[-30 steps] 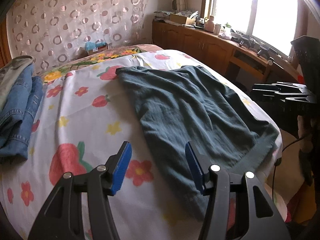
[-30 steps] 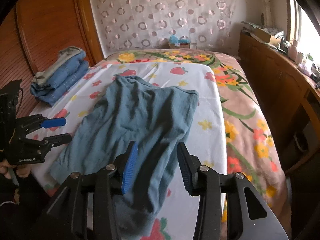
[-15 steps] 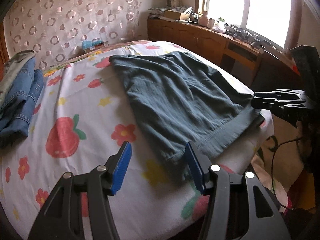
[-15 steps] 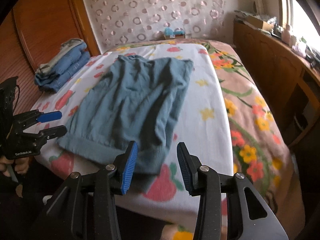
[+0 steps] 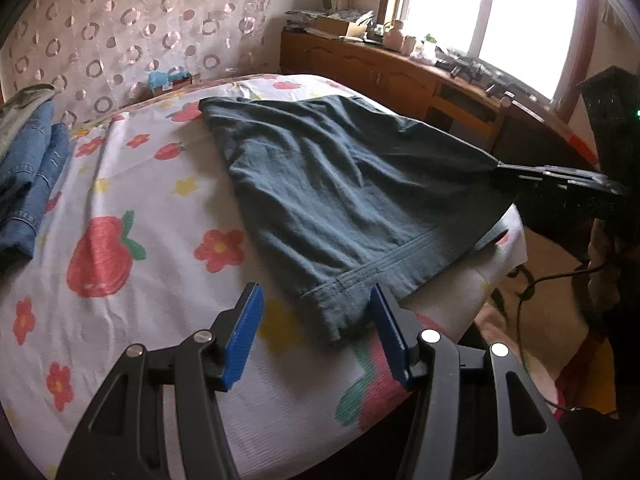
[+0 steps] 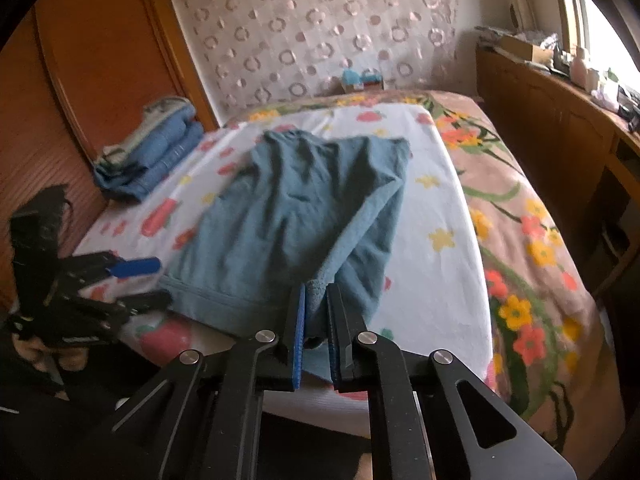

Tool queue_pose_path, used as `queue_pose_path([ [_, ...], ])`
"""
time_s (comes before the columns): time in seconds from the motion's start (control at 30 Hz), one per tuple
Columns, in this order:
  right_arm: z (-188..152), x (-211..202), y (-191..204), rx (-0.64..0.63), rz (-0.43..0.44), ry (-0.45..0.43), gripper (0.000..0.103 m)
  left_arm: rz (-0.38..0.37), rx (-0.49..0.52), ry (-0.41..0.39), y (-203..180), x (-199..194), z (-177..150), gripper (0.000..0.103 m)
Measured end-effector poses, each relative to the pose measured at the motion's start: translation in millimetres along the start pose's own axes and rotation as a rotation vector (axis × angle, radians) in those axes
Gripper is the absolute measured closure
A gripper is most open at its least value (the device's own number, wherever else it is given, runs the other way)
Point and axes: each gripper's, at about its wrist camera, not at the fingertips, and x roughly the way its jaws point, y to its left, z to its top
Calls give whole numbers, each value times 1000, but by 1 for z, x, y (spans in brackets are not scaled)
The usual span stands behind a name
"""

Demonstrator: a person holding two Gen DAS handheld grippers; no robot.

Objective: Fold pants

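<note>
Tongs [image 5: 316,336] over flowered bedsheet [image 5: 120,208]

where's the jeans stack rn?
The folded jeans stack sits at the far left edge of the bed in the right wrist view, against the wooden wardrobe, apart from the teal pants.

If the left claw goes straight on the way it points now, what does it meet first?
Most likely the near hem corner of the teal pants, which lies between its closing, not yet gripping fingers, with the strawberry-print sheet right beneath. Depth is hard to judge.
</note>
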Motion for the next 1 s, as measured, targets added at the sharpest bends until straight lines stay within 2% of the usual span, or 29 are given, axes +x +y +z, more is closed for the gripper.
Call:
queue_pose_path([
  [0.27, -6, 6, 0, 8, 0, 20, 96, -34, 8, 16, -5, 6, -1, 75],
  [0.33, -6, 7, -2, 14, -1, 20, 96, -28, 22, 2, -6, 4, 0, 89],
  [0.4, -6, 8, -5, 20, -5, 21, 96, -27, 13, -13, -5, -2, 2, 92],
  [0.5, -7, 7, -6, 18, -5, 19, 96, -27, 8, -33, -3, -10, 4, 92],
  [0.73, -18, 14, -3, 10, -22, 38, 95, -26, -18, 5, 2, -1, 1, 88],
  [0.77, -19, 15, -3, 15, -30, 38, 93, -21, -20, 8, 3, 0, 0, 88],
  [0.9, -22, 20, -2, 0, -106, 48, 66, -9, -30, 14, 4, 2, -2, 79],
  [1.0, -24, 24, -2, 7, -102, 62, 64, -5, -33, 16, 6, 4, -2, 71],
])
